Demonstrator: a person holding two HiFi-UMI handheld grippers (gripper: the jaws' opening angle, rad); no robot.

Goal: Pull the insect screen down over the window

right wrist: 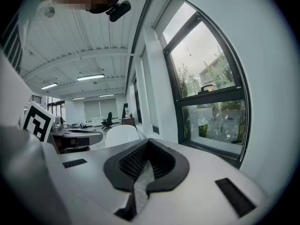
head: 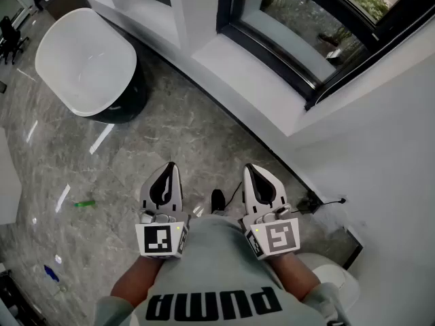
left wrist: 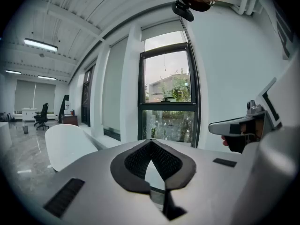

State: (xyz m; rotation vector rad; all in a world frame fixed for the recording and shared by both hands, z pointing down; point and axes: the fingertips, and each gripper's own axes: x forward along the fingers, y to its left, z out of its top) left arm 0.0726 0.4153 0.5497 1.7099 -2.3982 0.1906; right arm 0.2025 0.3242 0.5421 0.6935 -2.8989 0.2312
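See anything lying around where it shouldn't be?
A small green thing and a small blue thing lie loose on the grey floor. They are too small to identify.

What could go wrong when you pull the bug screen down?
1. The thin cord hanging high in the window looks tiny; it might slip from the fingers.
2. The left gripper and the right gripper are both shut and held back from the window, so they must open first.
3. A black cable lies on the floor by the wall; stepping closer could snag it.
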